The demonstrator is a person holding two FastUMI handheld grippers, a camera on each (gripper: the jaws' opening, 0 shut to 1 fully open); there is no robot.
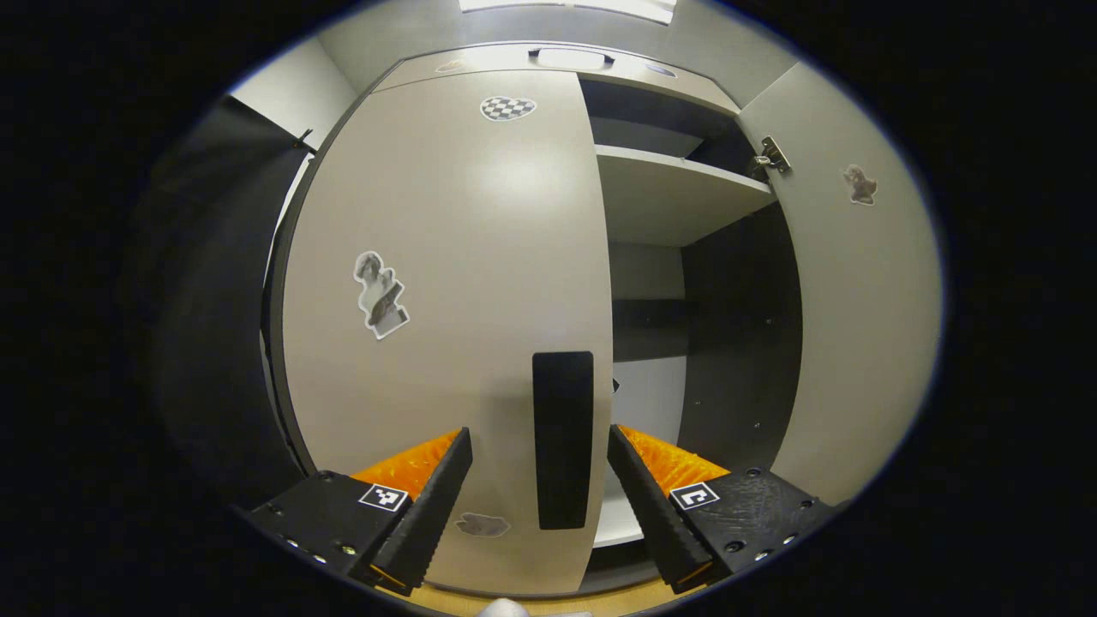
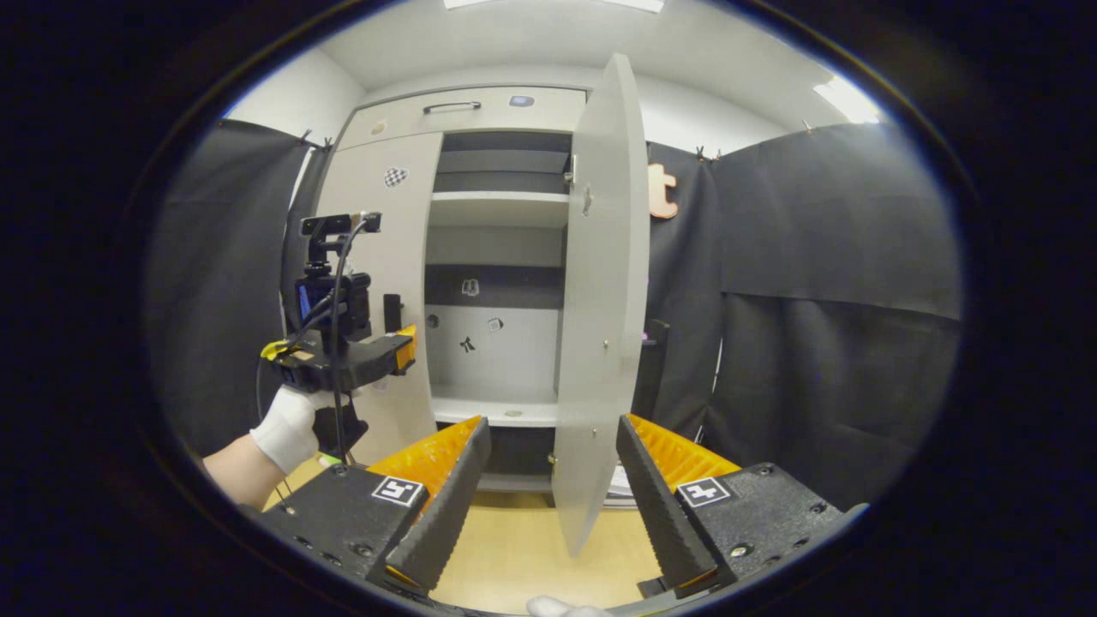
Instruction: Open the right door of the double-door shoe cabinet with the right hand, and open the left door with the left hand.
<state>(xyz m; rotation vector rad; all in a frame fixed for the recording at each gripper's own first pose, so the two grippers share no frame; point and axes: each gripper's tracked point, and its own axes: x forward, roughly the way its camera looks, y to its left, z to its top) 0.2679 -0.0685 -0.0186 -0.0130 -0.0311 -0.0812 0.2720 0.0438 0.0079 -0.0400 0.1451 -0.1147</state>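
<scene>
The shoe cabinet's left door (image 1: 446,283) is closed, pale grey with stickers on it. Its black vertical handle (image 1: 563,437) stands between the spread fingers of my left gripper (image 1: 540,437), which is open and close in front of it. The right door (image 1: 857,343) is swung wide open. In the right gripper view that right door (image 2: 600,300) is seen nearly edge-on, and its lower part lies in the gap of my open right gripper (image 2: 551,424). A gloved hand (image 2: 287,437) holds the left gripper (image 2: 407,345) up to the left door handle (image 2: 392,313).
Pale shelves (image 1: 677,193) and a dark back panel show inside the open right half. A drawer front with a handle (image 2: 450,106) tops the cabinet. Black cloth walls (image 2: 840,283) flank it, and a light wooden floor (image 2: 514,548) lies below.
</scene>
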